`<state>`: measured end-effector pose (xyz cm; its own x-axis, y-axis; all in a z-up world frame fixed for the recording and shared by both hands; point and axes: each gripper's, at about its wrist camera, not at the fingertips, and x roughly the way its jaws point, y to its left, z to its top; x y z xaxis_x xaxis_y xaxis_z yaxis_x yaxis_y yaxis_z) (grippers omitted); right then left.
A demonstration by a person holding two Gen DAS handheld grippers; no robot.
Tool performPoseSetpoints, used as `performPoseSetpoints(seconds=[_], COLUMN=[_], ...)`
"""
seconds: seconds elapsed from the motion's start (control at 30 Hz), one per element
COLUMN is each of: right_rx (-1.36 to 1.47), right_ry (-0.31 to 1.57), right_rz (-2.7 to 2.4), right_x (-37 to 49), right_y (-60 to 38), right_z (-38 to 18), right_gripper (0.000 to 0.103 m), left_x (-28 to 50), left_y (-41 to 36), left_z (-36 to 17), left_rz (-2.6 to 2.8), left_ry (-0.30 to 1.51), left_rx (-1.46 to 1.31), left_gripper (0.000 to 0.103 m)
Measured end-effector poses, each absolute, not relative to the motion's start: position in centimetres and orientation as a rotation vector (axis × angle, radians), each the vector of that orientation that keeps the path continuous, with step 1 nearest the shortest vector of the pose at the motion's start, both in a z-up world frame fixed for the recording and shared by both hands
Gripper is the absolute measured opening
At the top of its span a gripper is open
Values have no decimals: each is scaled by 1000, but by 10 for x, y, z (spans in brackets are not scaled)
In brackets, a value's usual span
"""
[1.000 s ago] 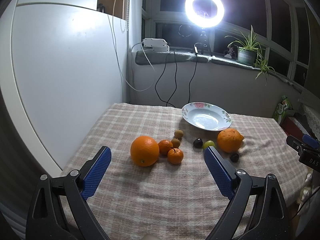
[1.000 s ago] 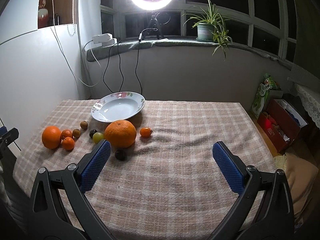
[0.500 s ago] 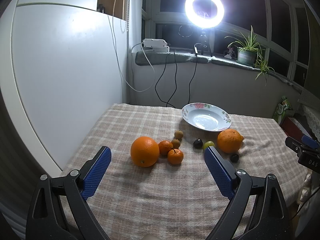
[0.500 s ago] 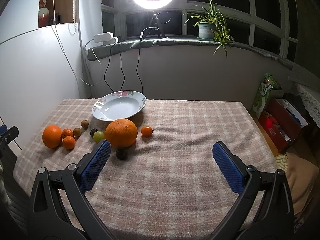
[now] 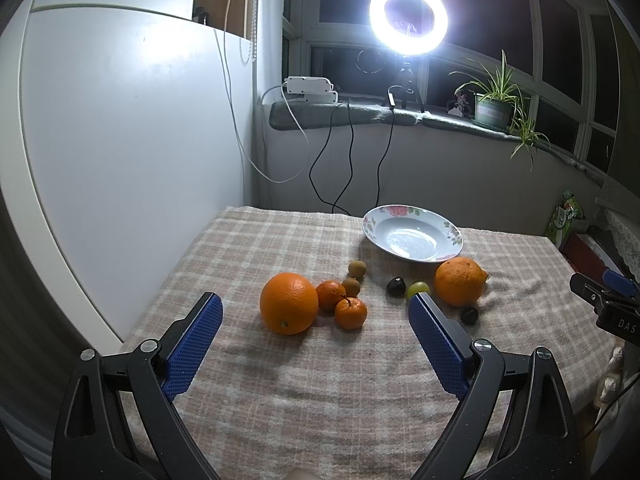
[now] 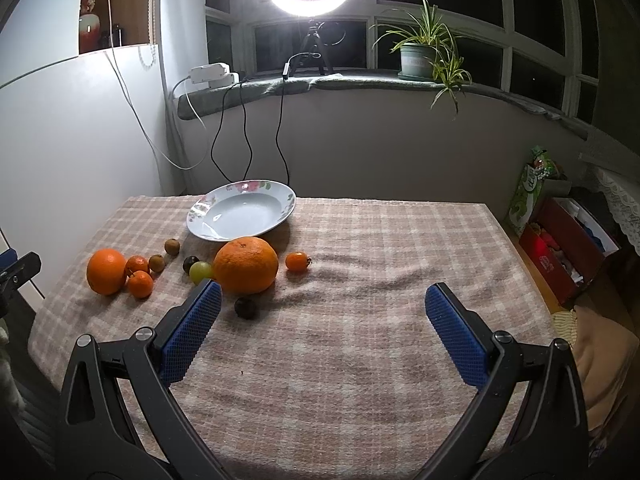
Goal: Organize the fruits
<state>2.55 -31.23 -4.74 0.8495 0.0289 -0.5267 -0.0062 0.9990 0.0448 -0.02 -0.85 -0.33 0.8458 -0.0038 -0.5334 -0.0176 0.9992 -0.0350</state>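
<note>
Fruit lies loose on the checked tablecloth. A smooth orange [image 5: 289, 303] [image 6: 106, 271] has two small tangerines [image 5: 351, 312] [image 6: 140, 283] beside it. A bigger rough orange [image 5: 459, 282] [image 6: 245, 265] sits in front of the empty flowered plate [image 5: 412, 233] [image 6: 241, 215]. Between them are two brown longans [image 5: 357, 269], a green grape [image 6: 200, 272] and dark grapes [image 6: 245, 307]. A small orange tomato [image 6: 297, 261] lies right of the rough orange. My left gripper [image 5: 315, 338] is open short of the smooth orange. My right gripper [image 6: 322, 330] is open over bare cloth.
A white panel [image 5: 120, 152] walls the table's left side. Cables [image 5: 344, 168] hang from the sill behind the plate, under a ring light [image 5: 408, 18] and a potted plant [image 6: 420, 58]. Boxes and a bag [image 6: 560, 236] stand on the floor to the right.
The right wrist view has shifted slightly, so the fruit and plate sit a little further right in it. The left gripper and the fruit have not moved.
</note>
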Motion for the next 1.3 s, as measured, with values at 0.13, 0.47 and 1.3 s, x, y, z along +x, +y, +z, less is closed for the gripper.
performPoseSetpoints(seconds=[0.13, 0.47, 1.3], right_rx=[46, 46, 106], right_ry=[560, 568, 706], right_rz=[20, 32, 290], right_x=[26, 29, 91], right_y=[-312, -310, -319], right_z=[-48, -53, -76], right_gripper=[103, 103, 103], left_x=[0, -1, 51], left_y=[-9, -11, -42], left_z=[-3, -4, -38], left_rz=[8, 6, -248], left_ry=[562, 564, 674], left_rx=[-40, -41, -131], left_gripper=[94, 94, 93])
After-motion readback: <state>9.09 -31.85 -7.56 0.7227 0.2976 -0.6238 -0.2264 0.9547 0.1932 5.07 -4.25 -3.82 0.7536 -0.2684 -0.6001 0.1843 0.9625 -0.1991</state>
